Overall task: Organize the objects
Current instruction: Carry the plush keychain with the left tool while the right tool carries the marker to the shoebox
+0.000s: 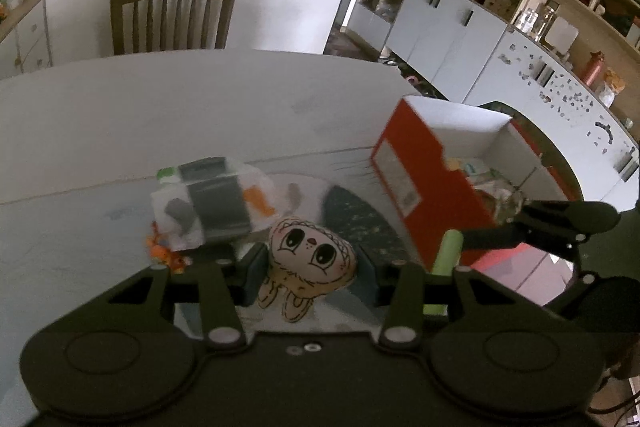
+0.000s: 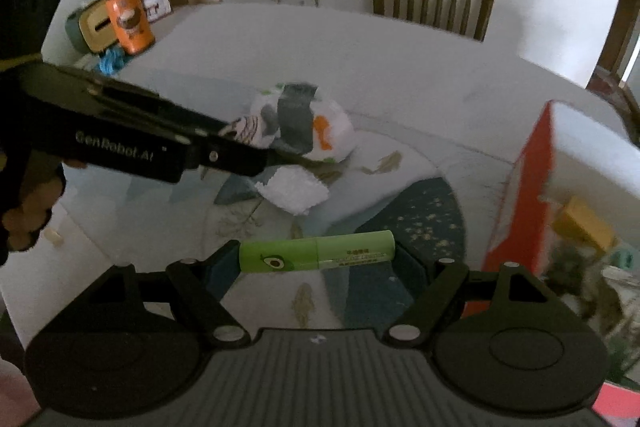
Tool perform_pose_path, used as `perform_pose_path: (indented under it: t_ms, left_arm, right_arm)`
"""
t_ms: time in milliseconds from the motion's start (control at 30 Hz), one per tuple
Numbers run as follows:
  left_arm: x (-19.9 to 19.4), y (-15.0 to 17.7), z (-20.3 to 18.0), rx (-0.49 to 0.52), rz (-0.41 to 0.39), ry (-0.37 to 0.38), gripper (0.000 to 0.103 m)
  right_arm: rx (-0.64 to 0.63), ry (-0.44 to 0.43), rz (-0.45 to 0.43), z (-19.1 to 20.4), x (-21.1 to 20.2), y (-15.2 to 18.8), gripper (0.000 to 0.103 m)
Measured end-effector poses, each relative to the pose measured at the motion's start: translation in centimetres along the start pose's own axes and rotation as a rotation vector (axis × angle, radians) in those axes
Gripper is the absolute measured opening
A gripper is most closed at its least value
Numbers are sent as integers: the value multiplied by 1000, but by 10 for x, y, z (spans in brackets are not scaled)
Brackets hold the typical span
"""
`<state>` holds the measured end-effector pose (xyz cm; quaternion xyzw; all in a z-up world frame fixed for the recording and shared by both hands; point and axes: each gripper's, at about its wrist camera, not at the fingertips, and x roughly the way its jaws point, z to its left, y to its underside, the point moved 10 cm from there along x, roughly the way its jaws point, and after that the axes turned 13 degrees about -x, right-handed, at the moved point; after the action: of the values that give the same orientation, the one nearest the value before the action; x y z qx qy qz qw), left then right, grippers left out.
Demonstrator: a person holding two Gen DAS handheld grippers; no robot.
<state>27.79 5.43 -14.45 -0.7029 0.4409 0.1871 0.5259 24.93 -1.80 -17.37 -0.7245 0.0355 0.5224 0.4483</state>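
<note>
While the left wrist view looks down at the table, the left gripper at lower centre clamps a small cartoon-faced plush toy, with the red box open at right. Seen from the right wrist, the right gripper pinches a green tube end to end at lower centre, above the patterned mat.

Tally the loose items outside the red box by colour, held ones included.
Green: 1, the tube held in the right gripper.
Cream: 1, the plush toy held in the left gripper.
White patterned: 1, the pouch on the table.
White plain: 1, the cloth.
Total: 4
</note>
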Motion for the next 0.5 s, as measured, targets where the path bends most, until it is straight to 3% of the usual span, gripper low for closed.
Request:
perform_pose_path:
  t_ms: [500]
  left_arm:
    - [3, 11, -93, 90, -13, -16, 46]
  right_arm:
    - [44, 31, -67, -49, -83, 23, 82]
